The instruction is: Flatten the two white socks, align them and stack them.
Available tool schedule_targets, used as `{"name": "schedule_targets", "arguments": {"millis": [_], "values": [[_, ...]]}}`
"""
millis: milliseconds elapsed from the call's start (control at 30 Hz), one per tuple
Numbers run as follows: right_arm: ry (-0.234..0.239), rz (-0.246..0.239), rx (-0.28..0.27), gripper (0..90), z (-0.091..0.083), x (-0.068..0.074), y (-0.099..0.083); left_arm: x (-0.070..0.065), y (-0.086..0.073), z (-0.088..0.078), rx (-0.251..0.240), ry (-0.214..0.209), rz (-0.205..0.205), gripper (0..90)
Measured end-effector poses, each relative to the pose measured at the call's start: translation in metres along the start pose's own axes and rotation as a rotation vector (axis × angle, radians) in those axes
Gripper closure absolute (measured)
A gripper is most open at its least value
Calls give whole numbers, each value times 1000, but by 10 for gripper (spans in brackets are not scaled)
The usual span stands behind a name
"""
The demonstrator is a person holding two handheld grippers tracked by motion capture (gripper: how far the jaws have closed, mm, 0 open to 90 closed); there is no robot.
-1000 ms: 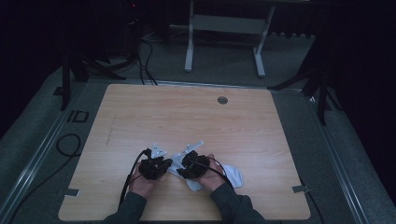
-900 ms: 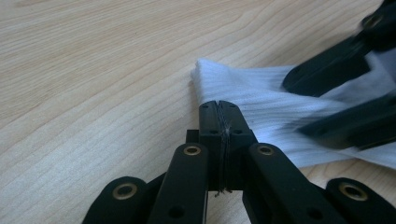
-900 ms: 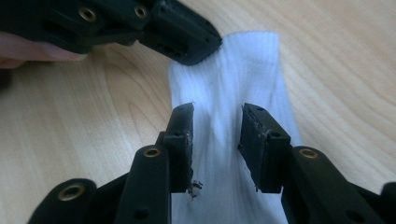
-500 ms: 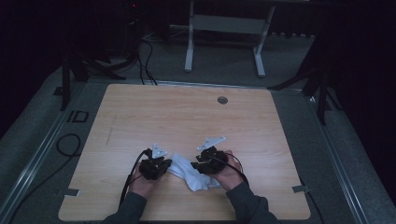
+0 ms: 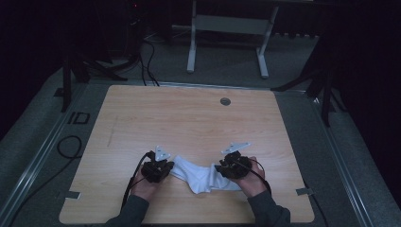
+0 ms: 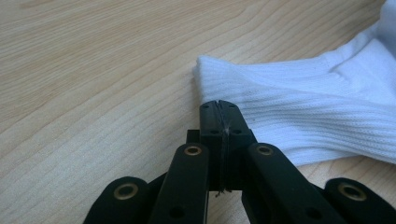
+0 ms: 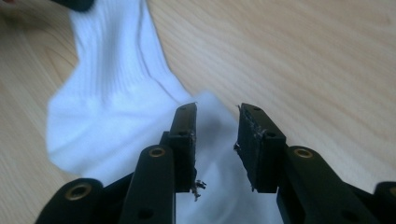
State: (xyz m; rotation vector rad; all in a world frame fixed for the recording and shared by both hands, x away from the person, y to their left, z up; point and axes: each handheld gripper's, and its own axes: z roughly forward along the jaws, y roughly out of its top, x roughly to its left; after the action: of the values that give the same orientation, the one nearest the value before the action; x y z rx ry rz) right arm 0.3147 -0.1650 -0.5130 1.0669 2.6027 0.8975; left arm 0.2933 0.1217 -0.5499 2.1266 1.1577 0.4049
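A white ribbed sock [image 5: 201,176] lies flat on the wooden table [image 5: 189,118], stretched between the two grippers. The left gripper [image 6: 219,122] has its jaws pressed together at the sock's ribbed cuff edge; whether cloth is pinched is unclear. The right gripper [image 7: 215,135] hangs over the sock's foot end, jaws parted, holding nothing.

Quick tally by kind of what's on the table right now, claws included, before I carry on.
White sock: 1
Claws: 2, the left claw and the right claw
Round grommet in the tabletop: 1
Total: 4
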Motion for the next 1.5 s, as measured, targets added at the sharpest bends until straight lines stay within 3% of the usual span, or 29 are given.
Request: {"name": "schedule_targets", "arguments": {"millis": [167, 267, 400, 533, 967, 1133, 1367, 1400, 1433, 1500], "values": [[3, 52, 35, 594, 7, -6, -11, 0, 0, 0, 1, 0, -1, 894], [6, 52, 62, 615, 11, -8, -16, 0, 0, 0, 2, -1, -2, 895], [2, 45, 65, 778, 10, -9, -22, 0, 0, 0, 2, -1, -1, 895], [-8, 60, 41, 842, 1, -12, -27, 0, 0, 0, 2, -1, -2, 895], [-54, 101, -21, 854, -40, -30, -45, 1, -1, 0, 5, -1, -5, 896], [-46, 123, -37, 854, -51, -38, -49, 1, -1, 0, 8, -1, -6, 896], [-17, 133, 2, 828, -45, -39, -54, 2, -1, 0, 12, 7, -9, 896], [-17, 136, 6, 822, -44, -39, -54, 2, -2, 2, 48, 28, -2, 896], [-13, 139, 9, 811, -42, -40, -55, 2, -4, 3, 44, 31, 5, 895], [-8, 149, 13, 766, -39, -42, -57, 3, -4, 2, 48, 8, -3, 895]]}}
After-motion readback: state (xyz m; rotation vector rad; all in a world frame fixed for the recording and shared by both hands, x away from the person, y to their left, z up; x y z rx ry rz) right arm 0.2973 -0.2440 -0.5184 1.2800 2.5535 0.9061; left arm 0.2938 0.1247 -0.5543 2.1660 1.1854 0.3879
